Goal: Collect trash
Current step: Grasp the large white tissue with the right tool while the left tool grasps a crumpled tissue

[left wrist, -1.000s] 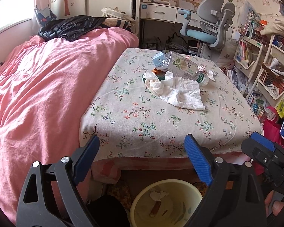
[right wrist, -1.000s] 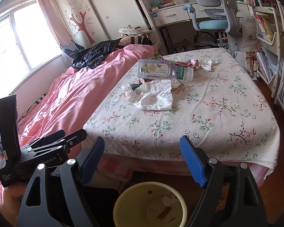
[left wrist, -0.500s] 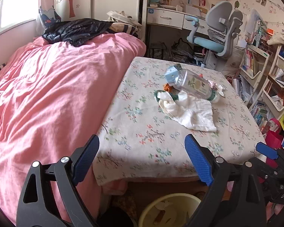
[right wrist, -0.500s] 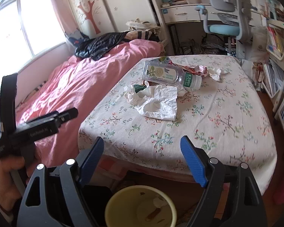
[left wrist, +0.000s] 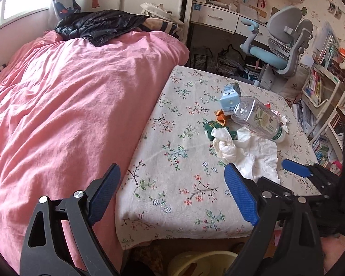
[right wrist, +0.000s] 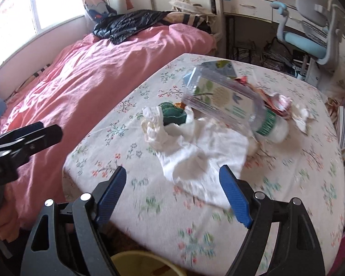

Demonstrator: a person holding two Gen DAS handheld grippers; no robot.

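A pile of trash lies on the floral-cloth table [left wrist: 179,184]: a crumpled white tissue [left wrist: 253,156] [right wrist: 195,158], a clear plastic bottle [left wrist: 257,117] [right wrist: 230,105] on its side, a blue carton [left wrist: 230,99], a green wrapper [right wrist: 172,112] and small wrappers [right wrist: 280,101]. My left gripper [left wrist: 170,197] is open and empty over the table's near edge, left of the tissue. My right gripper [right wrist: 172,193] is open and empty, just short of the tissue. A yellow bin [left wrist: 200,262] [right wrist: 140,264] sits on the floor under the table's front edge.
A bed with a pink duvet [left wrist: 69,105] borders the table's left side, with a black jacket [left wrist: 99,25] at its head. A desk and a grey-blue chair [left wrist: 280,46] stand behind the table. Bookshelves [left wrist: 322,87] line the right.
Both grippers have moved forward and up over the table toward the trash pile. The bin has slid almost out of view below. Both stay open.
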